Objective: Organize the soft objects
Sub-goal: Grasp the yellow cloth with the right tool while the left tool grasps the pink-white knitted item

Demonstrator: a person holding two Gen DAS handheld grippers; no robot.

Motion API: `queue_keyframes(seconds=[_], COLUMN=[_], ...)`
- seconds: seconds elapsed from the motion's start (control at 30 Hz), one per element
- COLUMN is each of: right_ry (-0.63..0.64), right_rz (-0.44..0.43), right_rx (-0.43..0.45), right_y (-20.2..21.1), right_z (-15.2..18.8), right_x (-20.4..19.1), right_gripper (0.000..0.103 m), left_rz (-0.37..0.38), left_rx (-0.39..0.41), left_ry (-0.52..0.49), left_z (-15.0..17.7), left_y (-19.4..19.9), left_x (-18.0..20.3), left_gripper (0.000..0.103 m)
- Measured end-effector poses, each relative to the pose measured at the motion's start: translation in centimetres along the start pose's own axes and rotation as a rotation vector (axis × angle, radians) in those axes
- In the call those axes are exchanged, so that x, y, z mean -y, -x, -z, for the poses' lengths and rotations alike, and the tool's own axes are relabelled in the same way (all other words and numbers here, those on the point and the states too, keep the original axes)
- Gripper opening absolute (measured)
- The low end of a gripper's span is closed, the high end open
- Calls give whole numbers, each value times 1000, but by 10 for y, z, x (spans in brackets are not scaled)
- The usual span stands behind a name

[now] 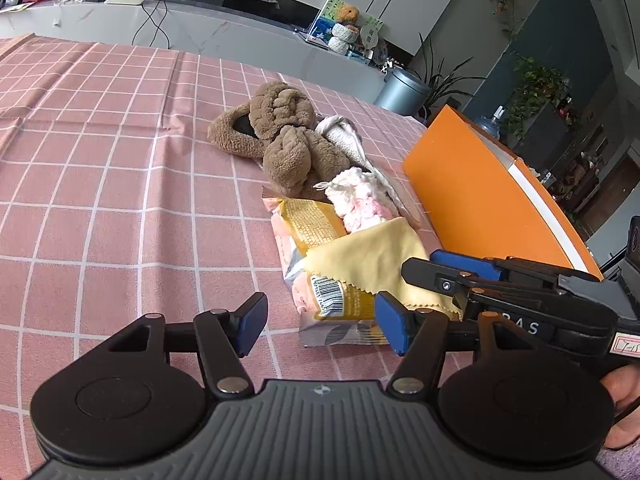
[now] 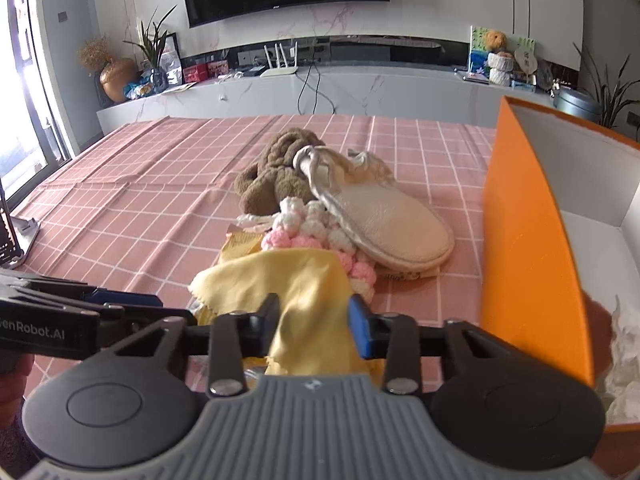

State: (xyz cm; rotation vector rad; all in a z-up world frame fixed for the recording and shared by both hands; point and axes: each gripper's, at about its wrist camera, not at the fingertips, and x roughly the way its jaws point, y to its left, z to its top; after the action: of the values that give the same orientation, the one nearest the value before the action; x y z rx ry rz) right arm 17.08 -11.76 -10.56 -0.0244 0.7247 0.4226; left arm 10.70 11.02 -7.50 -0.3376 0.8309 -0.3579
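A pile lies on the pink checked tablecloth (image 1: 120, 200): brown plush slippers (image 1: 280, 132) (image 2: 276, 172), a cream slipper (image 2: 392, 224), a pink-and-white knitted piece (image 1: 356, 200) (image 2: 312, 232), a snack packet (image 1: 308, 224) and a yellow cloth (image 1: 368, 256) (image 2: 280, 276) on top of it. My right gripper (image 2: 314, 320) (image 1: 420, 264) is down on the yellow cloth, which is bunched between its pads and touches both. My left gripper (image 1: 322, 326) (image 2: 168, 308) stands open low over the packet's near silver end. Its left pad is clear of the packet.
An open orange box (image 1: 460, 196) (image 2: 524, 240) with white walls stands right of the pile, crumpled white paper (image 2: 624, 360) inside it. Bare tablecloth stretches to the left. A person's hand (image 1: 624, 400) shows at the right edge. A TV bench runs beyond the table.
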Motion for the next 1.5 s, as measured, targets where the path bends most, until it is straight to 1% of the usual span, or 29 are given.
queue_keyframes(seconds=[0.03,0.1,0.17,0.23,0.3,0.4,0.5,0.57,0.63,0.73,0.9,1.0,1.1,1.13,1.2,1.3,1.4,1.5], right_ry=[-4,-11,7,17,14,12,20,28,20,5,-27,-37,-52,-56,-63,-67,-78,-81], right_rz=[-6,-20,-20,-21,-24,-20,38,88,111,135,143,139,140,140,136,128,118,110], right_rx=[-8,-13,-11,-4,9,46,88,102,113,126,123,116,108,106,105,109,117,129], right_y=[-2,-4,-3,0,6,20,32,33,32,29,23,19,15,14,13,14,17,23], right_z=[0,1,1,0,-3,-13,-25,-33,-39,-45,-49,-46,-45,-45,-43,-42,-42,-41], right_x=[0,2,-1,-2,-2,1,5,9,14,20,27,29,32,33,33,34,36,36], right_gripper=[19,12,3,1,1,1,1,1,1,1,1,1,1,1,1,1,1,1], left_rz=[0,0,6,5,9,21,35,40,41,44,0,-69,-105,-116,-121,-129,-131,-132], left_rx=[-2,1,0,1,7,20,33,37,42,33,7,-1,-7,-8,-7,3,18,41], left_ry=[0,-3,-8,-14,-23,-36,-43,-48,-61,-73,-104,-157,-196,-208,-217,-221,-212,-207], left_z=[0,-1,-3,-4,-6,-10,-18,-24,-32,-40,-47,-47,-46,-45,-44,-43,-41,-41], left_y=[0,0,-1,-1,0,2,1,-3,-11,-26,-53,-61,-66,-68,-68,-66,-61,-53], left_x=[0,1,3,4,7,11,16,21,28,37,46,54,61,63,66,70,71,72], left_gripper=[72,72,72,72,69,67,66,66,65,59,58,58,57,55,42,35,31,28])
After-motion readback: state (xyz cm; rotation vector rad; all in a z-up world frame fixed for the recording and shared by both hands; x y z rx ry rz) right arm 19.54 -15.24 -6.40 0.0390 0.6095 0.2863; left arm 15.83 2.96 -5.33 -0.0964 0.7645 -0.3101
